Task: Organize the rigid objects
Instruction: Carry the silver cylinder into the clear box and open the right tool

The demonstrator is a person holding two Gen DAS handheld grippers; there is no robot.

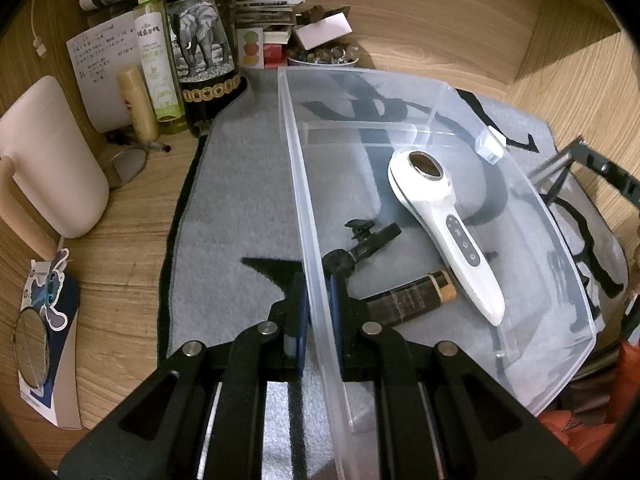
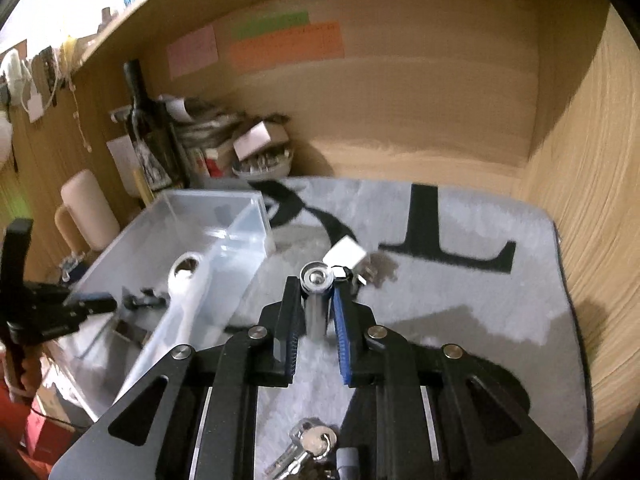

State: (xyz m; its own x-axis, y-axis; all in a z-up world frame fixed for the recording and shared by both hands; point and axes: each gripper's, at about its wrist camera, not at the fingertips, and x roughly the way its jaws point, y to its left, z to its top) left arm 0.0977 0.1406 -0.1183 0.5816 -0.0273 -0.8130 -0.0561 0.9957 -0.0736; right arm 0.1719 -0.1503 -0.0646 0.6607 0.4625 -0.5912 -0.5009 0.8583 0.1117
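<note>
**A:** Starting from the right tool [image 2: 315, 312]: its jaws are narrow, clamped on a silver metal cylinder [image 2: 316, 300] that stands between the blue pads with its round cap toward the camera's far side. Agreed?

**B:** Agreed. The cylinder's long axis runs along the fingers, pointing up the frame. Below it lies the grey rug [image 2: 460, 300]; a bunch of keys [image 2: 308, 448] sits at the bottom edge, under the tool.

**A:** And where does it go, in your judgement?

**B:** Likely the clear plastic bin [image 2: 248, 216], which lies to the left of the tool in the right wrist view, its nearest wall just beside the left finger. So the carry is leftward and over that wall.

**A:** What about the left tool [image 1: 318, 312]?

**B:** Closed tight on the bin's wall, one pad outside, one inside, in the lower middle of its own view. It seems to steady the bin.

**A:** What's already inside?

**B:** A white handheld device [image 1: 448, 224] lying diagonally, a dark tube [image 1: 408, 300] near the gripped wall, and a small black clip mount [image 1: 360, 248] between them. The free floor is toward the upper part of the bin, so I'd drop the cylinder there.
</note>
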